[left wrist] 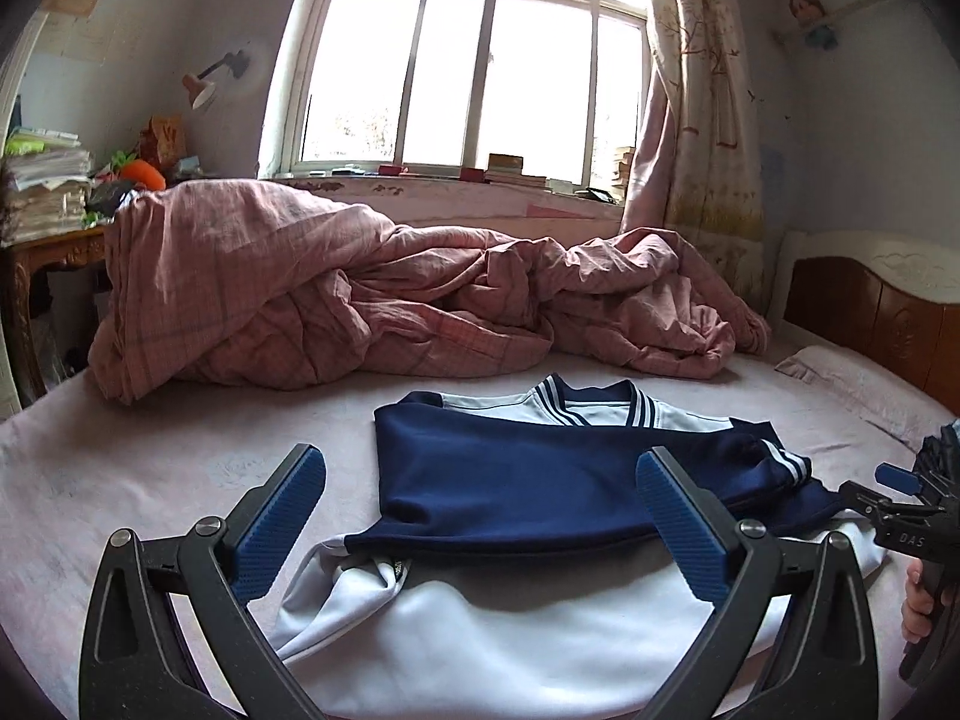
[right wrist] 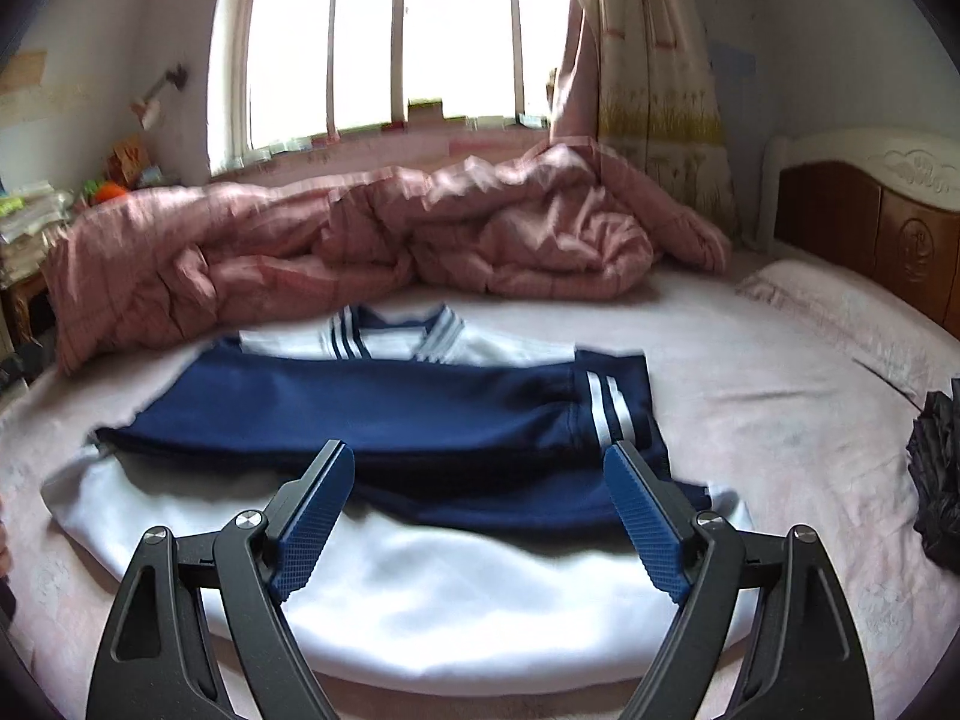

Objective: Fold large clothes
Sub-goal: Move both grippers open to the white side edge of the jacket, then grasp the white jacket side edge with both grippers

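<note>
A white and navy jacket (left wrist: 510, 480) lies on the pink bed sheet (left wrist: 150, 468), its navy sleeves folded across the white body and its striped collar toward the window. My left gripper (left wrist: 480, 474) hovers open over the jacket's near left part, nothing between its blue pads. At the right edge of the left wrist view the right gripper (left wrist: 900, 480) shows partly, held by a hand. In the right wrist view the same jacket (right wrist: 384, 408) lies ahead, and my right gripper (right wrist: 480, 468) stands open above its white lower part, its blue pads apart from the cloth.
A crumpled pink quilt (left wrist: 360, 294) lies along the far side of the bed under the window. The brown headboard (right wrist: 870, 234) and a pillow (right wrist: 840, 318) are at the right. A black bundle (right wrist: 936, 480) sits at the right edge. A cluttered desk (left wrist: 42, 198) stands at the far left.
</note>
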`<state>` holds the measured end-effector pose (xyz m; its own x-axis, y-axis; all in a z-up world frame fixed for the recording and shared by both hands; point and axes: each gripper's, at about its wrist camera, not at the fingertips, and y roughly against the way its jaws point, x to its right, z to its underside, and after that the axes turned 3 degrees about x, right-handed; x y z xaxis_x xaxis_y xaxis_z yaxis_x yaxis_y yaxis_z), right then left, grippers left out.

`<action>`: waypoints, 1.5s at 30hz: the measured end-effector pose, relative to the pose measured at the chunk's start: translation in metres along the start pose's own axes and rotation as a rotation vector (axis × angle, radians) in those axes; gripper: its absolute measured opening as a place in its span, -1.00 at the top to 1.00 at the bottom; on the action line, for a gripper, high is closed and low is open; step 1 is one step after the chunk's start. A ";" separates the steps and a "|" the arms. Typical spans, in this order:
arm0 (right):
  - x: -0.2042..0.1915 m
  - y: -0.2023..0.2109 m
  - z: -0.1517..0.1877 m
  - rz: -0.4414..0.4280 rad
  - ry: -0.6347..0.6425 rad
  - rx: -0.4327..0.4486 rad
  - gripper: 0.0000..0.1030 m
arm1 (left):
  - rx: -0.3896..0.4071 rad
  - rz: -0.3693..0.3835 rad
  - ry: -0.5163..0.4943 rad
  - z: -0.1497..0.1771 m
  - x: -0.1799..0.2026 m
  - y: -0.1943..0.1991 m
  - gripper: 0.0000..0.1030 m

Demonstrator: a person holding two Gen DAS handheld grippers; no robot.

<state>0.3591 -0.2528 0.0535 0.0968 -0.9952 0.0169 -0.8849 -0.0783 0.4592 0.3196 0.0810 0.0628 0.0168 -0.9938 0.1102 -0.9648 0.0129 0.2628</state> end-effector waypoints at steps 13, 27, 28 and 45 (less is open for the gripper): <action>-0.027 -0.021 0.027 -0.320 0.088 -0.233 -0.69 | -0.196 0.102 -0.178 0.038 0.034 -0.018 -1.00; -0.085 -0.026 0.070 -0.202 0.504 -0.349 -0.69 | -0.467 0.292 -0.590 0.107 0.100 -0.021 -1.00; -0.088 -0.028 0.072 -0.180 0.517 -0.355 -0.69 | -0.474 0.260 -0.614 0.113 0.103 -0.023 -1.00; -0.012 -0.058 0.056 0.133 0.339 -0.384 -0.69 | -0.423 -0.145 -0.458 0.096 0.049 -0.054 -1.00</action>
<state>0.3837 -0.2400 -0.0225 0.1932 -0.9149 0.3543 -0.6752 0.1380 0.7246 0.3477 0.0215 -0.0379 -0.0652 -0.9342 -0.3508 -0.7724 -0.1753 0.6105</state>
